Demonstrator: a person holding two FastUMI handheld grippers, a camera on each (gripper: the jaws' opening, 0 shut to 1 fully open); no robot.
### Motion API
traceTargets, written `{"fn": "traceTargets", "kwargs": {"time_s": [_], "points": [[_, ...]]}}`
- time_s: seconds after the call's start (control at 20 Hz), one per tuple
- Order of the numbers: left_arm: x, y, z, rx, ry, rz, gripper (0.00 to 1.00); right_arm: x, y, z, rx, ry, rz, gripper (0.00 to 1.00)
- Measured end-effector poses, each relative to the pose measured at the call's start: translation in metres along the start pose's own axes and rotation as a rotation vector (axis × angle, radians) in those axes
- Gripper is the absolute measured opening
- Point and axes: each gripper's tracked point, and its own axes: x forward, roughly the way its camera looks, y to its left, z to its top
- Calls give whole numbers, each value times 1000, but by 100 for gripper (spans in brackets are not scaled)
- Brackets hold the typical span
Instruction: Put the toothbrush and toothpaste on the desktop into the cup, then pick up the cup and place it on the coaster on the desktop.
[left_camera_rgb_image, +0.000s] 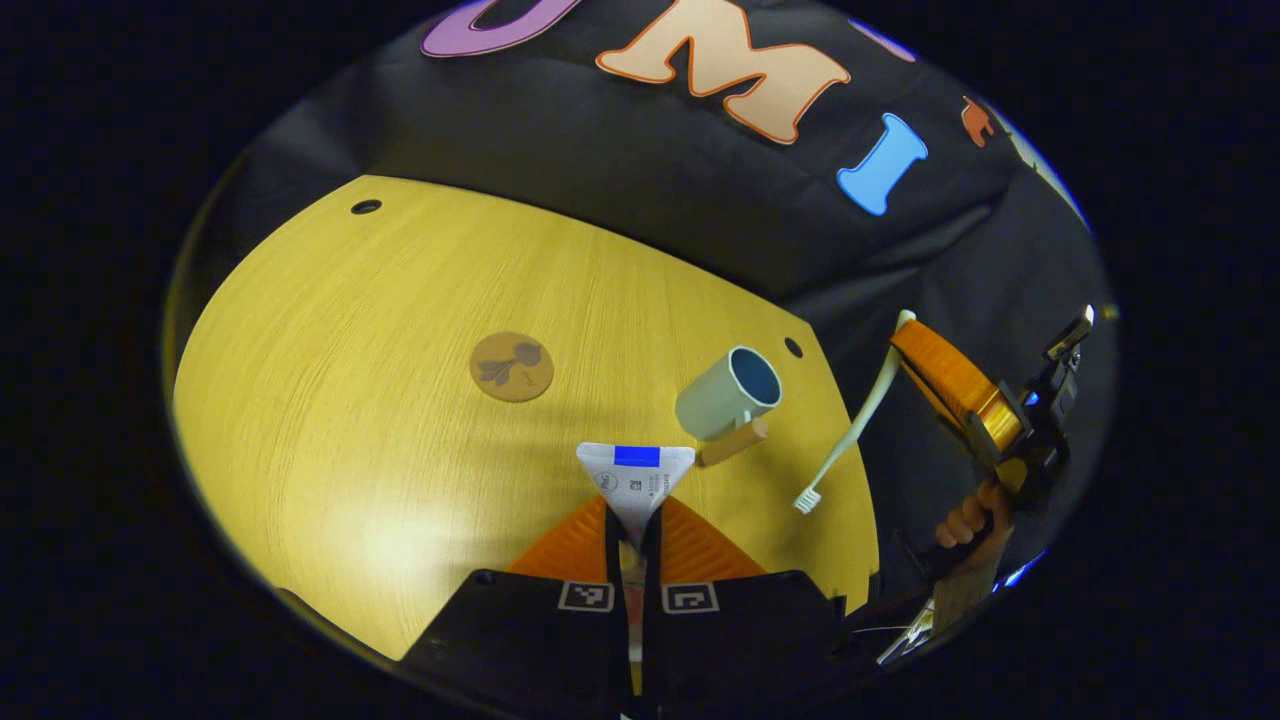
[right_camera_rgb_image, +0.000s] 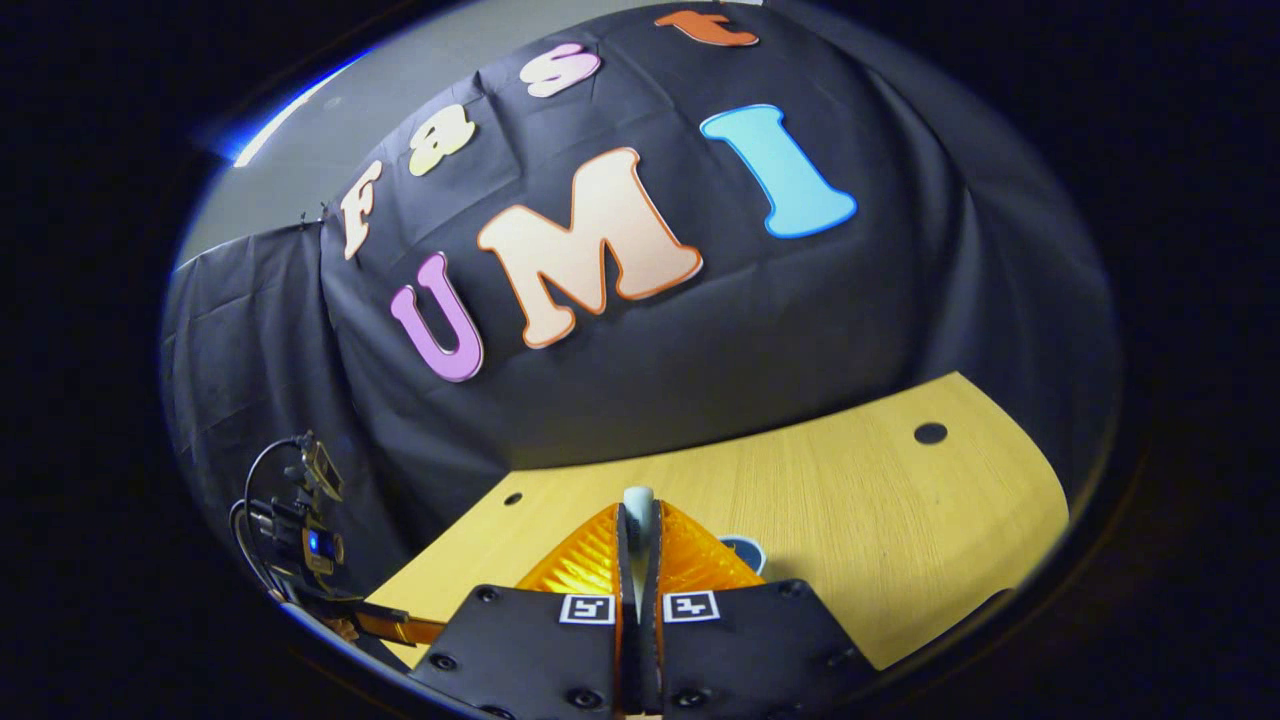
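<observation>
Left tool (left_camera_rgb_image: 634, 520) grips the toothpaste (left_camera_rgb_image: 636, 478) just before the cup (left_camera_rgb_image: 727, 394); right tool (right_camera_rgb_image: 638, 535) clamps the toothbrush (left_camera_rgb_image: 850, 430) beside it. Risk — either bumps the rim, toppling the cup off the table (left_camera_rgb_image: 380, 400).

Desktop (left_camera_rgb_image: 350, 400) wood-grain, satin sheen; cup (left_camera_rgb_image: 728, 392) smooth matt; toothpaste (left_camera_rgb_image: 636, 478) glossy plastic; wall cloth (right_camera_rgb_image: 700, 350) matt, creased

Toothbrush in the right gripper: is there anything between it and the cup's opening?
Nothing visible. In the left gripper view the toothbrush hangs bristles down from the right gripper, beside the cup and clear of it. The cup's mouth is unobstructed; the toothpaste is in the left gripper, nearer the camera.
</observation>
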Motion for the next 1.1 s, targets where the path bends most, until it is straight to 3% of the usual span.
{"fn": "traceTargets", "kwargs": {"time_s": [0.2, 0.45, 0.65, 0.9, 1.1], "points": [[17, -6, 31, 45, -119, -33, 3, 28, -15, 34, -4, -125, -4, 3], [37, -19, 62, 60, -238, -103, 3, 58, -30, 44, -35, -229, 4, 3], [58, -36, 90, 59, -337, -169, 3, 73, -45, 22, -134, -240, -16, 3], [73, -50, 129, 95, -491, -179, 3, 71, -51, -16, -199, -199, -17, 3], [80, -71, 148, 102, -564, -229, 3, 71, -59, -28, -175, -193, -18, 4]]}}
